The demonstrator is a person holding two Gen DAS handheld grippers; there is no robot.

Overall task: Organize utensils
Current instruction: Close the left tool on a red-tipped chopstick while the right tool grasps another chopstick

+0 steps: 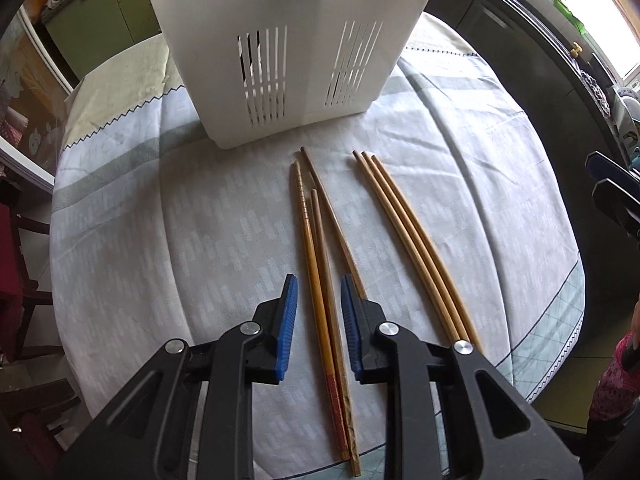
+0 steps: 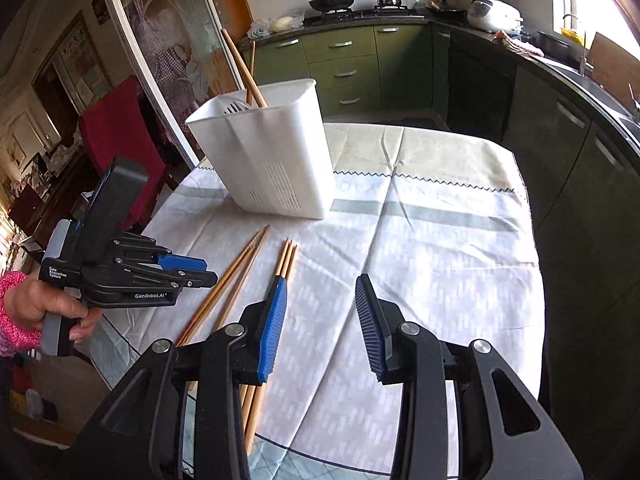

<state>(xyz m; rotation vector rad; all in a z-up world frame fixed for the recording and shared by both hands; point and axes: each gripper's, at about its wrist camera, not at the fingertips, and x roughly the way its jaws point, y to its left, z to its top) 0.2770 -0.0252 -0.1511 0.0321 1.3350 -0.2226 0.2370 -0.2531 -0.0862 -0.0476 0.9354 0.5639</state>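
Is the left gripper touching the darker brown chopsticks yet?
Apart. In the left wrist view the left gripper is open, blue pads clear of the darker brown wooden chopsticks between them.

The white holder stands at the far side of the surface and blocks the way straight ahead. Two bundles of chopsticks lie before it: the darker chopsticks and the pale chopsticks, with a narrow bare strip between them. To the right of the pale bundle the cloth lies bare and wide enough for a tool. A red chair stands off the left edge.
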